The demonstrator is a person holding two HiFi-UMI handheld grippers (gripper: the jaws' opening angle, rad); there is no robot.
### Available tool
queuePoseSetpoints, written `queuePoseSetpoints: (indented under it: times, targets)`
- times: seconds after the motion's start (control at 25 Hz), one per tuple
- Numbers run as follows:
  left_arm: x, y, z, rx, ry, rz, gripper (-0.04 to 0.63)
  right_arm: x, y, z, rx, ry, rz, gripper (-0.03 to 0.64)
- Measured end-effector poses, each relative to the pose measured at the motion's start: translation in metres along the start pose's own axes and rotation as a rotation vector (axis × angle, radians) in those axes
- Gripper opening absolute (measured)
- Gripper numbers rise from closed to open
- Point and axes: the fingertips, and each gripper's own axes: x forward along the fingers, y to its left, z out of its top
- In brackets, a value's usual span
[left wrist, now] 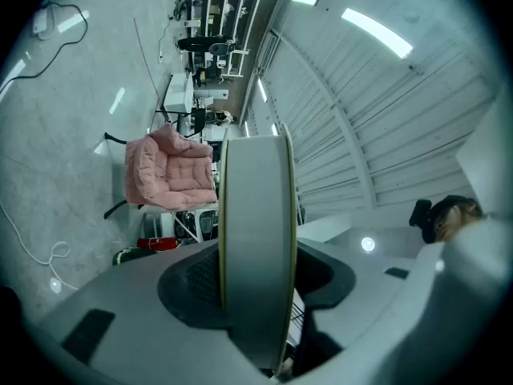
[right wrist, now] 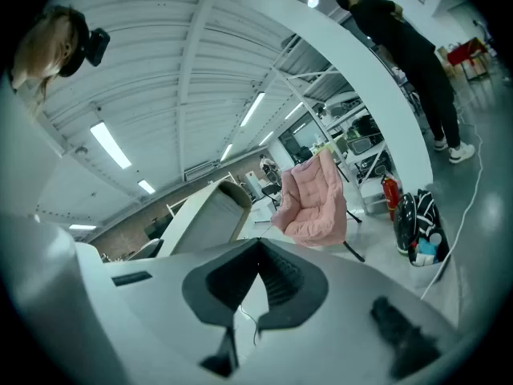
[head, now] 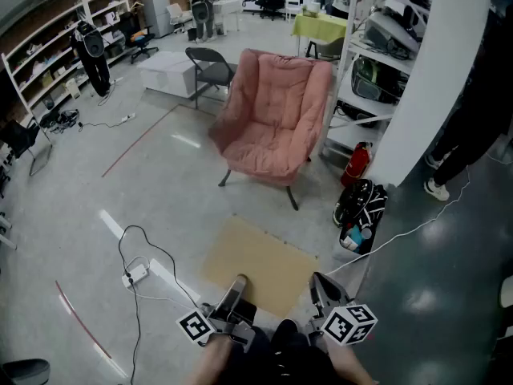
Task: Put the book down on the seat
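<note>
The left tool [head: 237,285] is clamped on the tan book [head: 260,263], well apart from the pink armchair [head: 272,119]. The right tool [head: 321,284] has its jaws together, empty.

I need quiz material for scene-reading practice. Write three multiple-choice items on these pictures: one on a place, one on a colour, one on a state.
1. Where does the fire extinguisher stand?
A. On the armchair's seat
B. On the floor, right of the armchair
C. Beside the grey folding chair

2. What colour is the armchair?
A. Pink
B. Blue
C. Green

3. What is the state of the left gripper?
A. Open, with nothing between its jaws
B. Shut on a cable
C. Shut on the book

Answers: 1 B, the head view shows the red cylinder on the floor at the chair's right. 2 A, its cushions are pink in all views. 3 C, the left gripper view shows both pads pressing on the book's covers.
</note>
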Motion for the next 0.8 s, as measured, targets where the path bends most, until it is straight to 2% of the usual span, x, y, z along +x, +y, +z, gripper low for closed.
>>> queuePoseSetpoints:
  times: [0.2,0.36,0.6,0.8]
  targets:
    - [0.008,0.010,-0.031,-0.006,-0.017,0.001,0.225,-0.015,-0.020,-0.004,0.026,0.002,0.022,0.012]
    - [0.018,0.009,-0.045,0.019,-0.026,0.010,0.225,-0.023,-0.030,0.000,0.025,0.025,0.042,0.012]
    - [0.022,0.016,-0.058,0.014,-0.062,0.019,0.225,-0.028,-0.034,0.004,-0.036,0.014,0.093,0.012]
    - [0.017,0.018,-0.054,0.022,-0.102,0.049,0.225,-0.027,-0.044,0.001,-0.065,0.033,0.035,0.012]
